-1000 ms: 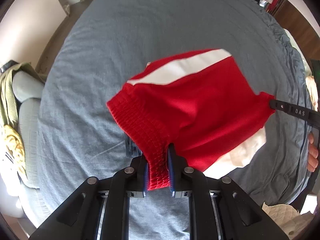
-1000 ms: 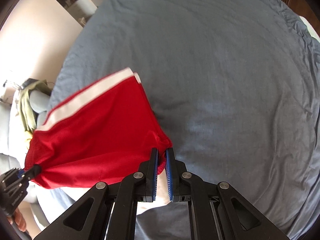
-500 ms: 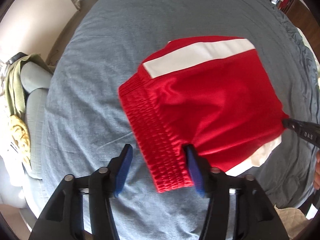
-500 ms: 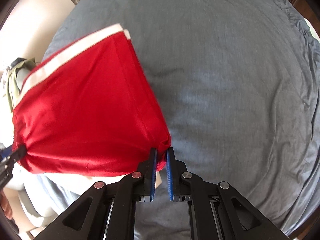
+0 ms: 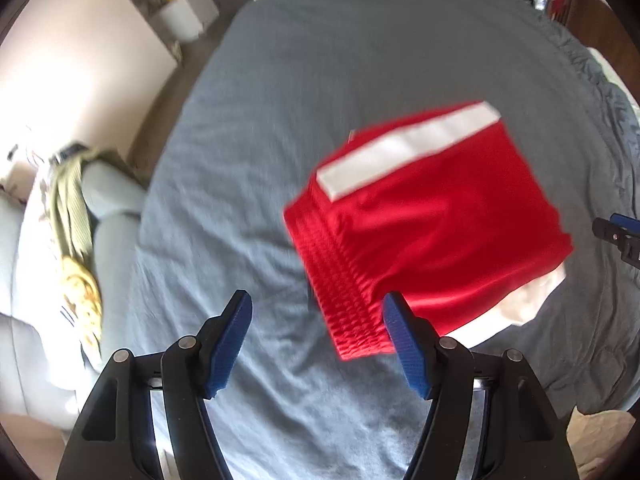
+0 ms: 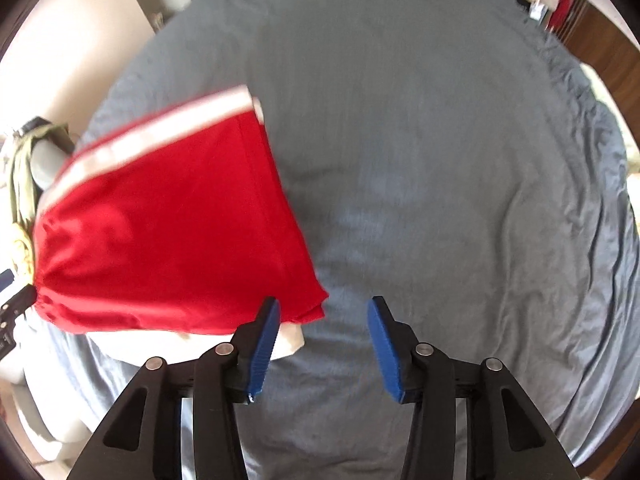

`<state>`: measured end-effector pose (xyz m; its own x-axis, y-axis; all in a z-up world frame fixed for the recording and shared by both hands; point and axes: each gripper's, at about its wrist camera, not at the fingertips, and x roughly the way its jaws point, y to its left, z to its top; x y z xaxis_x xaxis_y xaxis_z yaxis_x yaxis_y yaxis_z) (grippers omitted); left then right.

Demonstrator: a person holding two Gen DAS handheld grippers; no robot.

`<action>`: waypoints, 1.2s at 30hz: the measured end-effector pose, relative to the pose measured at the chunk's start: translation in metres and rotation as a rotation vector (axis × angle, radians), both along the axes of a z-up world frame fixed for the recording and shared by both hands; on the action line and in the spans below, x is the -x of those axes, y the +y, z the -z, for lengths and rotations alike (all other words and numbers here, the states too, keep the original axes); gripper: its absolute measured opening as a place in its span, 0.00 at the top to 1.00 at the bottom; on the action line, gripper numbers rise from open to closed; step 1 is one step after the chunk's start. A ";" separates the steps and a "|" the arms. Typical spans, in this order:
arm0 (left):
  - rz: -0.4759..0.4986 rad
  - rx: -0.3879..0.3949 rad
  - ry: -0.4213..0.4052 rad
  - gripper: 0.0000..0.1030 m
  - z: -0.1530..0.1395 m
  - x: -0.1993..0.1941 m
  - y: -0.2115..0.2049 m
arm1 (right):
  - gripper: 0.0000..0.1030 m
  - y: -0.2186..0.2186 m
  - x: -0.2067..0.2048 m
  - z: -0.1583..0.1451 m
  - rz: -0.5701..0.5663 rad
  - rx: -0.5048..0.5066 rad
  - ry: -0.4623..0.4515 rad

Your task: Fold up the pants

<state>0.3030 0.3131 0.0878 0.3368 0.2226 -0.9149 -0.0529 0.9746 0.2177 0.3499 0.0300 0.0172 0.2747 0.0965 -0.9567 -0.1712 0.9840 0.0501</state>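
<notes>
Jaws on both the left gripper (image 5: 316,344) and right gripper (image 6: 322,348) are spread wide now, having let go of the red white-striped shorts (image 5: 432,232) lying on the grey-blue bed (image 5: 320,80).

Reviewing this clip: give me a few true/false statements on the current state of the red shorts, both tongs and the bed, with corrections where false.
1. The left tongs are clamped on the waistband. False: their blue fingers stand wide apart, and nothing is gripped.
2. The right tongs are open. True.
3. The red shorts lie on the grey-blue bedsheet. True.
4. The shorts are plain red all over. False: a white stripe runs along one edge, and white fabric shows under the near edge.
5. In the left wrist view, the ribbed waistband is the side of the shorts nearest the left tongs. True.
6. The shorts are spread out full length, both legs apart. False: they sit as a compact folded block.
</notes>
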 end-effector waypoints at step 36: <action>0.044 0.075 -0.627 0.00 -0.082 0.177 -0.209 | 0.04 -0.139 0.177 -0.122 -0.051 -0.202 -0.627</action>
